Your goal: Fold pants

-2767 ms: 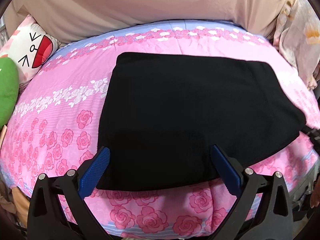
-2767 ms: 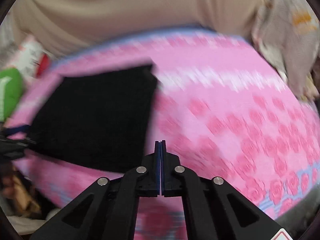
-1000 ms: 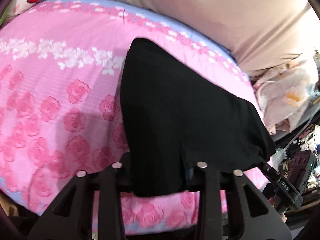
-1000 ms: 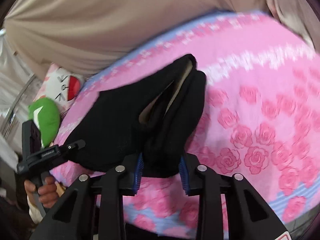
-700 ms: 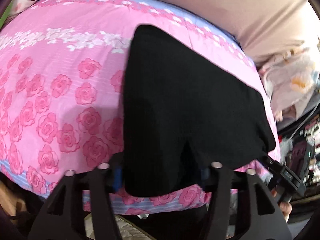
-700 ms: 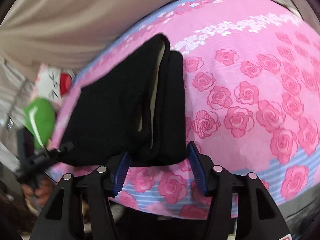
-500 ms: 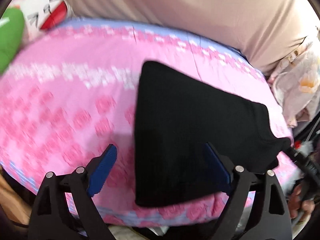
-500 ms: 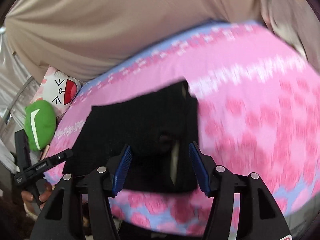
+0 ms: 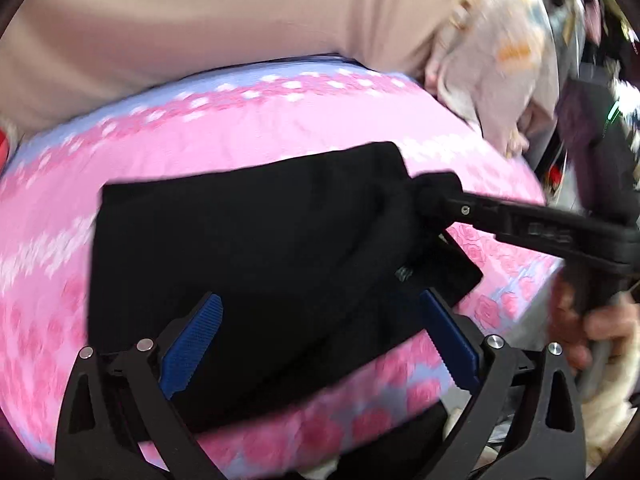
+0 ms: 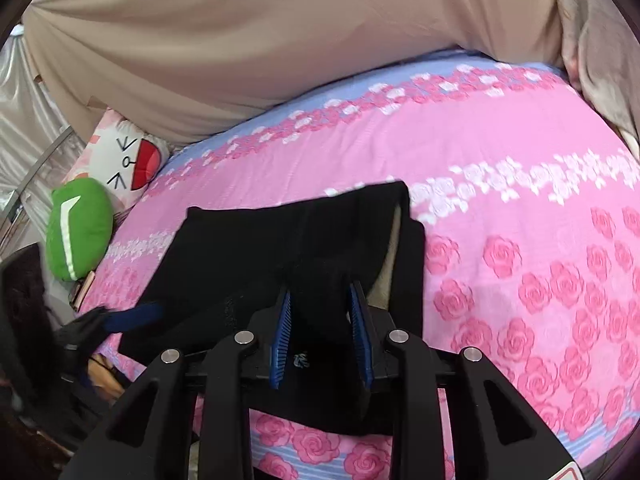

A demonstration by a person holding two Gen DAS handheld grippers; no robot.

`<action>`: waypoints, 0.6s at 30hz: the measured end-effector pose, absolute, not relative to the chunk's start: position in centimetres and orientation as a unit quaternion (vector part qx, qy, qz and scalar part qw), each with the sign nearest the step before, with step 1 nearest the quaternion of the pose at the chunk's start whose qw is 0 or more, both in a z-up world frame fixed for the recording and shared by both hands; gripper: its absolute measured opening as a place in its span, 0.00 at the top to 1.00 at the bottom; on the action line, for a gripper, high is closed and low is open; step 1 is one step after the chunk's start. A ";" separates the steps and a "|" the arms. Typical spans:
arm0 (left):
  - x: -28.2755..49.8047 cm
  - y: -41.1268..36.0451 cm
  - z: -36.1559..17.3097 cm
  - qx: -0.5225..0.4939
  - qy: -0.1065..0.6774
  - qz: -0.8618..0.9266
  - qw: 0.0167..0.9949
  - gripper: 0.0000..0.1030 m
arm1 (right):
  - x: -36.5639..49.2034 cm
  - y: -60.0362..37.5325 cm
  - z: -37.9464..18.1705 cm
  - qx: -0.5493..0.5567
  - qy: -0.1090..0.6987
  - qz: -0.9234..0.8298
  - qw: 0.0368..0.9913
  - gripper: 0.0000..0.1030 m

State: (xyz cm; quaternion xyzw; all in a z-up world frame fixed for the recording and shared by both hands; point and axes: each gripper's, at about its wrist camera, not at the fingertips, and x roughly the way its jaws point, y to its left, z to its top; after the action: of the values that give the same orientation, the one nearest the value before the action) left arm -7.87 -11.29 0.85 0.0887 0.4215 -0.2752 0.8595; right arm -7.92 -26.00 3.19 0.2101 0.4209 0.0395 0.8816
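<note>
R gripper (image 10: 320,312) is pinching a bunched fold of the pants (image 10: 280,240) between its 2 blue pads; L gripper (image 9: 320,336) is hanging spread wide over the near edge, gripping nothing. 1 pair of black pants is lying folded on the pink rose bedsheet (image 10: 520,200), w/ pale lining showing at the right fold. 2 pillows are sitting far left: 1 green (image 10: 78,228), 1 cartoon-face (image 10: 128,160), partly cut off. L view is blurring; clutter at its right edge is hard to make out.
</note>
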 end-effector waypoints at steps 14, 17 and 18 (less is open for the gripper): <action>-1.2 -4.6 5.9 -0.094 0.412 -0.274 0.864 0.94 | -10.5 -28.3 2.3 0.222 0.412 0.032 0.883 0.54; -0.4 -3.5 6.4 -0.112 0.411 -0.266 0.864 0.94 | -8.2 -26.6 1.1 0.194 0.432 0.050 0.879 0.54; -0.6 -3.4 6.4 -0.116 0.412 -0.268 0.863 0.94 | -7.3 -25.8 0.7 0.177 0.441 0.046 0.879 0.54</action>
State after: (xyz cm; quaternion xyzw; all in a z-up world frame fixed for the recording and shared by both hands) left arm -0.59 -3.38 6.38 -0.1156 0.4124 -0.2676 0.8631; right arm -7.29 -25.85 0.69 0.1773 0.4409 0.0458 0.8787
